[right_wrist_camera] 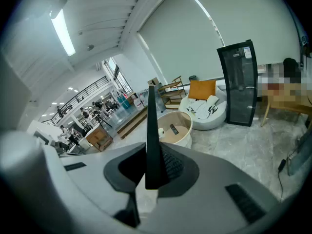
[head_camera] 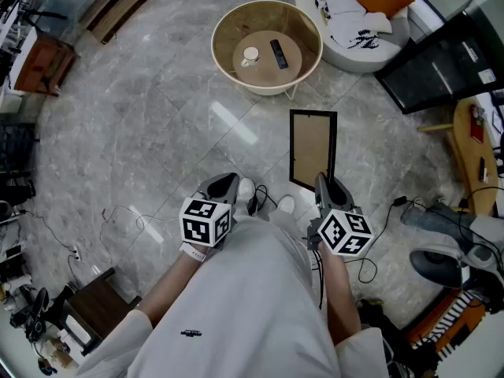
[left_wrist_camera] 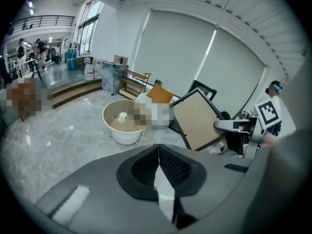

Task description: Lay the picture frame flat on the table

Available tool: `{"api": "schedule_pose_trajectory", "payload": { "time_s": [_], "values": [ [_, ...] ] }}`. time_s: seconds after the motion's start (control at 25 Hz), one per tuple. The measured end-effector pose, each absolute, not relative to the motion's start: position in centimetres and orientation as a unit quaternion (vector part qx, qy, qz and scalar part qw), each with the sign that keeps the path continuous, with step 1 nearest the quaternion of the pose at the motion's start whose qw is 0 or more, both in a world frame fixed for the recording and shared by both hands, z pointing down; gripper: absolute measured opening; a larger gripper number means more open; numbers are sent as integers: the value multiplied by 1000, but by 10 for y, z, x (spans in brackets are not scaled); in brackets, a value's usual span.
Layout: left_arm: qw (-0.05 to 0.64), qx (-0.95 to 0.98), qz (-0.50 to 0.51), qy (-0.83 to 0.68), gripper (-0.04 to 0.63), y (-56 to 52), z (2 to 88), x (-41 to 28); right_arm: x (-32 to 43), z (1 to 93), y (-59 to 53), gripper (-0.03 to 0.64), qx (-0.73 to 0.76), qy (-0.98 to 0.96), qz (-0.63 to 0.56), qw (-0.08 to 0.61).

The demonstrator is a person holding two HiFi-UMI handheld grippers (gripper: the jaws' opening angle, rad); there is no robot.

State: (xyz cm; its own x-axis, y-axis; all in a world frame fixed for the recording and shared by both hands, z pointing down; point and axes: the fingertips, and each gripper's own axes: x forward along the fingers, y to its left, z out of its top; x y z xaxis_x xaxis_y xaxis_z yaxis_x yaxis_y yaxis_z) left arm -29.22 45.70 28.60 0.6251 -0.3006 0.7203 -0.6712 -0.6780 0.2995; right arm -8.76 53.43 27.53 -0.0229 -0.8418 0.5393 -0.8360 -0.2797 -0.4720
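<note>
The picture frame (head_camera: 312, 148), black-edged with a brown board, hangs in the air over the grey marble floor. My right gripper (head_camera: 324, 183) is shut on its near right edge. In the right gripper view the frame (right_wrist_camera: 151, 126) shows edge-on as a thin black blade between the pads. The left gripper view shows the frame (left_wrist_camera: 197, 118) tilted, with the right gripper (left_wrist_camera: 237, 126) at its lower edge. My left gripper (head_camera: 224, 186) is shut with nothing in it, apart from the frame on the left. The round table (head_camera: 223, 24) with a raised rim stands ahead.
A white cup (head_camera: 250, 54) and a dark remote (head_camera: 279, 53) lie on the round table. A white chair (head_camera: 370, 51) with an orange cushion stands behind it. A black panel (head_camera: 441, 53) stands at the right. Cables (head_camera: 126, 215) trail over the floor.
</note>
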Motion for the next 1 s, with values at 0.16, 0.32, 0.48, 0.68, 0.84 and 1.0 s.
{"api": "schedule_pose_trajectory", "payload": {
  "time_s": [0.16,0.32,0.48,0.68,0.84,1.0],
  "values": [
    [276,859,318,-290,5,473,277,-286,-88,273,554,38,-692,607,-392,0],
    [274,864,303,-295,5,480,266,-271,-82,268,566,38,-687,616,-385,-3],
    [268,866,303,-293,5,496,265,-266,-80,271,578,38,-685,619,-384,-11],
    [262,864,300,-307,5,512,260,-266,-78,271,594,38,-678,623,-390,0],
    [255,864,297,-318,5,521,253,-265,-73,268,604,38,-674,627,-391,8],
    [248,864,291,-327,5,534,251,-256,-61,267,615,38,-670,632,-390,21]
  ]
}}
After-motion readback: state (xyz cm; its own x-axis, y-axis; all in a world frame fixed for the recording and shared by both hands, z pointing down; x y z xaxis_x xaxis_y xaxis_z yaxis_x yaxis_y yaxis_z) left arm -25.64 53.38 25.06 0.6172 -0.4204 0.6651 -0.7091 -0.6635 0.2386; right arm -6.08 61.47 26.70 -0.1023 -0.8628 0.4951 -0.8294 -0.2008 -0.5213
